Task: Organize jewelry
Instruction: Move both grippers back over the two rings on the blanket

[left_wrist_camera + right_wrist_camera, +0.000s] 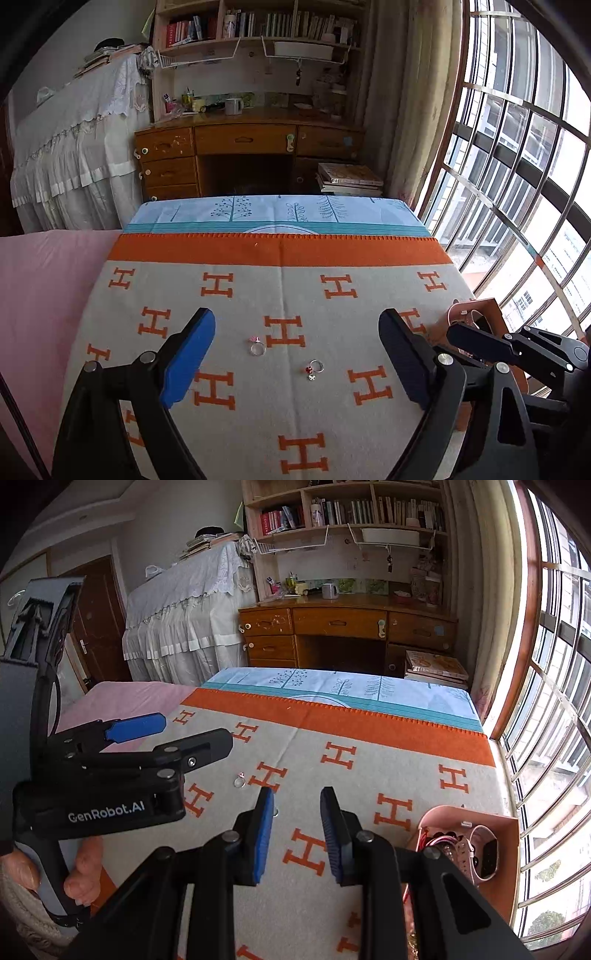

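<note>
left gripper (295,354) – tilted down, wide open, empty | right gripper (297,830) – tilted down, narrowly parted, empty

The left gripper (295,354) hangs over the H-patterned blanket (258,295) with its jaws spread wide and nothing between them. Two rings lie on the blanket, apart from each other: a pink-stoned ring (257,348) and a red-charmed ring (314,368). At the blanket's right edge stands an orange box (491,314), with the right gripper (480,341) in front of it.
</note>
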`<state>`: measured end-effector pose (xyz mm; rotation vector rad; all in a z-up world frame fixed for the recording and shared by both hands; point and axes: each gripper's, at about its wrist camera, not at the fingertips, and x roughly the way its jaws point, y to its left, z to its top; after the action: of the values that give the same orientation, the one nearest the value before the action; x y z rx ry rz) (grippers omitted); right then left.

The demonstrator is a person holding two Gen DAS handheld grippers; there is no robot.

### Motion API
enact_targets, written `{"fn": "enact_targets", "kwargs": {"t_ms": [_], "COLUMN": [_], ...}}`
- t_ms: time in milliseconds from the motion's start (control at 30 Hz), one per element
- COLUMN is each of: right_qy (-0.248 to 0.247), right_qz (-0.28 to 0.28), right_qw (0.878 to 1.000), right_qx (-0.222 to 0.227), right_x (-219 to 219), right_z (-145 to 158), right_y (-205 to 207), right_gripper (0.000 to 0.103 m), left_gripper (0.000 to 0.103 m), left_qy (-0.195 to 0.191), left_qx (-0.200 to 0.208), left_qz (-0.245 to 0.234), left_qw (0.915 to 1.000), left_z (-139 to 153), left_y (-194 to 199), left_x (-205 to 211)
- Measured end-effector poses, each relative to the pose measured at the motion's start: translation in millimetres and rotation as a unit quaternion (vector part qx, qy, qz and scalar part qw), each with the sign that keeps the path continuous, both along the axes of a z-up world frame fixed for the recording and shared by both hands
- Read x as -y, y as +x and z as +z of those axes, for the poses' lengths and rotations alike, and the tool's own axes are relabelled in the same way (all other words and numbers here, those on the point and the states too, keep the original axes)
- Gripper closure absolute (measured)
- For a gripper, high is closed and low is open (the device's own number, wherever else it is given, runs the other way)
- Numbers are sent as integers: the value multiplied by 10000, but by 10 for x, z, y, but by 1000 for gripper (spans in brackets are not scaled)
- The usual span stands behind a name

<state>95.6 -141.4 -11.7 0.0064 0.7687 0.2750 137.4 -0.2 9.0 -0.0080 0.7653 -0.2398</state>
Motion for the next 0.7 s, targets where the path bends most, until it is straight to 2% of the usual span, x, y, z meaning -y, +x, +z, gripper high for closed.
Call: {"fn": "enact_targets", "kwargs": {"t_ms": [500,700], "right_qy": [-20,-84], "right_qz": [-114,-181], "right_qw": [9957,9925], "right_qx": [-924,-1209], "right_x": [-199,-241], "right_z": [-568,-802], "right_y": [309,363], "right_gripper": [77,77], "left_gripper": [13,13], "left_qy": [76,62], "left_qx": [-866,-965], "left_qz": [-89,-100], "left_qw": [9962,9953], "left_z": [-679,-833], "left_y": [405,402], "left_x": [-253,-422]}}
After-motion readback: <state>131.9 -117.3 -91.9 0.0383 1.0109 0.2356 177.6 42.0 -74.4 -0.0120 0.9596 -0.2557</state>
